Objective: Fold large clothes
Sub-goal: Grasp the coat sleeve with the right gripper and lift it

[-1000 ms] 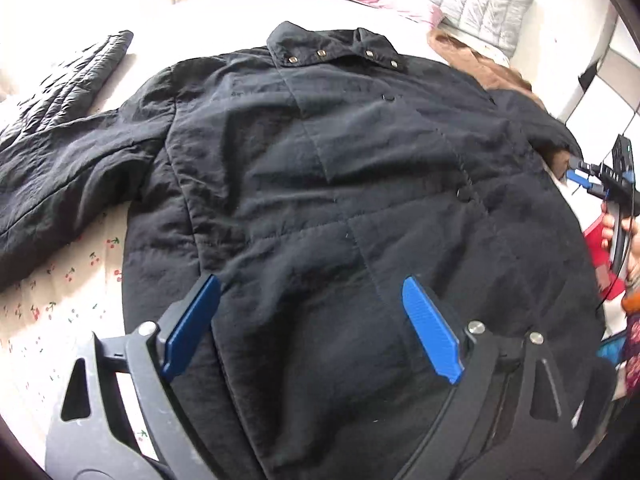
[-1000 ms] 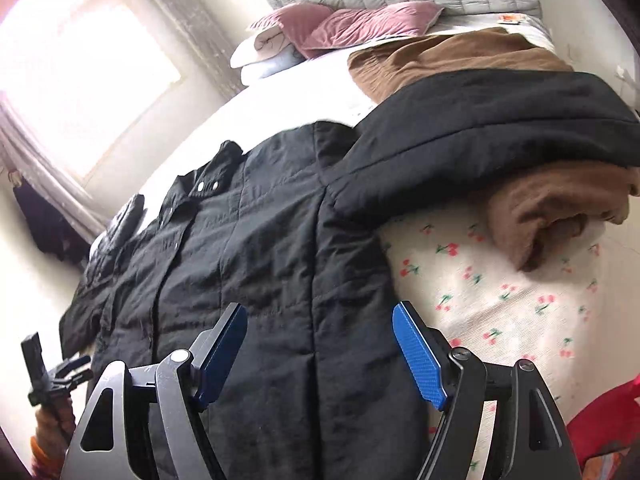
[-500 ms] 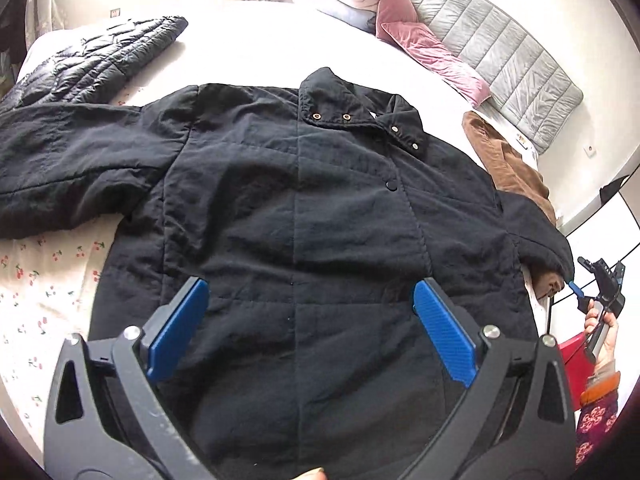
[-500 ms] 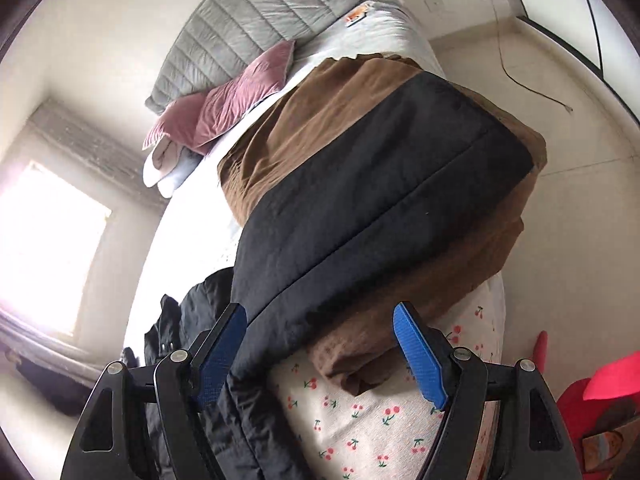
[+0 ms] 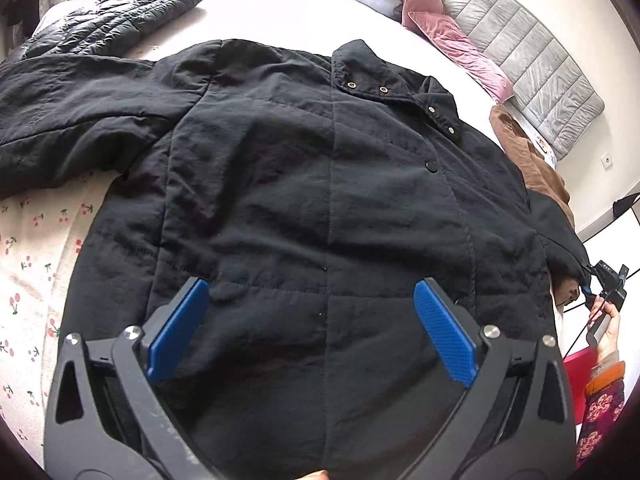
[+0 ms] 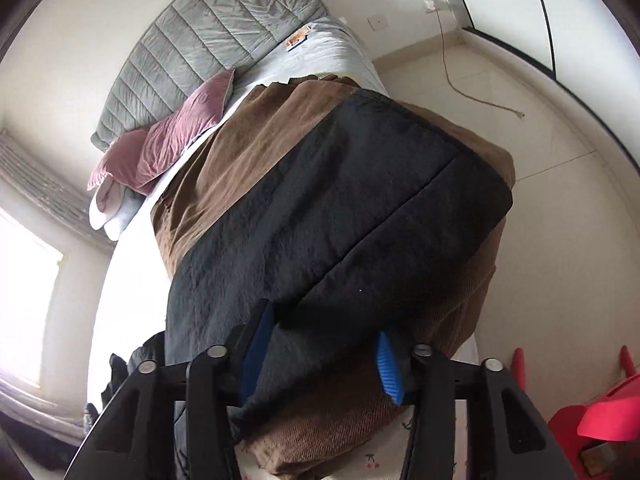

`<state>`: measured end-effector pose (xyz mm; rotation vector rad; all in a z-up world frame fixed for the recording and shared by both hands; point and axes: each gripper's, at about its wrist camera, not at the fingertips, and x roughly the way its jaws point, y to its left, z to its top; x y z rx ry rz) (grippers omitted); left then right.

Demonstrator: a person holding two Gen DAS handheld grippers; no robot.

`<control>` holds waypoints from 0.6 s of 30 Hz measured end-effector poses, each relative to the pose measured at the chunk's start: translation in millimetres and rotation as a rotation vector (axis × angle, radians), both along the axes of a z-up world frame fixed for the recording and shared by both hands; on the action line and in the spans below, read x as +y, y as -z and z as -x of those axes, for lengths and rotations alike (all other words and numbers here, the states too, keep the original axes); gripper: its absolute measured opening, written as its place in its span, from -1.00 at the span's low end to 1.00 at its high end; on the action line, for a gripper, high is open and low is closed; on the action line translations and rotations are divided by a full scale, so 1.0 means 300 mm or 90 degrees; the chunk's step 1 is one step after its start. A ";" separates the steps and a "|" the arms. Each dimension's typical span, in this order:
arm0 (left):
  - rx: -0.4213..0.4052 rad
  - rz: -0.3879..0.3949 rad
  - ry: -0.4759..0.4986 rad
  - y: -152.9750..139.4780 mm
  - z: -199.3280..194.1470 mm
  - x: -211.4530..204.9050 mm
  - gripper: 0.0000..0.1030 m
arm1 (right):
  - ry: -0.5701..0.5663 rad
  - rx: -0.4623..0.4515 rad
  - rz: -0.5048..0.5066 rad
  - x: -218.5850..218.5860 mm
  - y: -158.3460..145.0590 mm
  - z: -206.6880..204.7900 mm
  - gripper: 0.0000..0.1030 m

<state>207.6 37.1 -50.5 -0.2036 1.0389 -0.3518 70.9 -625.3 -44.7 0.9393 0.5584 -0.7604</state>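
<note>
A large black padded jacket (image 5: 320,200) lies front-up and spread flat on the bed, its collar at the far end. Its left sleeve (image 5: 80,112) stretches out to the left. My left gripper (image 5: 312,320) is open and hovers over the jacket's lower front, holding nothing. The jacket's right sleeve (image 6: 340,220) lies over a brown garment (image 6: 248,140) at the bed's right edge. My right gripper (image 6: 320,354) has its blue pads narrowed around the end of that sleeve. It also shows small at the far right of the left wrist view (image 5: 604,284).
A cherry-print sheet (image 5: 36,248) covers the bed. A black quilted garment (image 5: 116,20) lies at the far left. Pink pillows (image 5: 452,32) and a grey quilted headboard (image 5: 532,52) are at the far end. Beige floor (image 6: 560,140) and a red object (image 6: 600,416) lie to the right.
My right gripper has moved onto the right sleeve's end and narrowed its jaws around it. My left gripper stays open and has shifted slightly over the jacket's lower front.
</note>
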 end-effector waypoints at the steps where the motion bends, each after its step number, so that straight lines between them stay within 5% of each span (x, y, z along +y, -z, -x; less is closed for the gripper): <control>1: 0.000 0.004 -0.001 -0.001 -0.004 0.005 0.98 | 0.011 0.014 0.019 0.009 -0.025 -0.006 -0.67; 3: 0.001 0.015 -0.003 -0.009 -0.012 0.020 0.98 | 0.018 0.005 0.057 0.036 -0.093 -0.014 -0.84; 9: -0.016 0.041 -0.020 -0.053 -0.020 0.075 0.98 | -0.047 -0.062 0.185 0.201 -0.370 -0.120 -0.89; 14: -0.025 0.056 -0.029 -0.073 -0.027 0.103 0.98 | -0.185 -0.100 0.278 0.457 -0.549 -0.285 -0.89; 18: -0.027 0.059 -0.026 -0.075 -0.030 0.104 0.98 | -0.328 -0.107 0.315 0.706 -0.594 -0.453 -0.89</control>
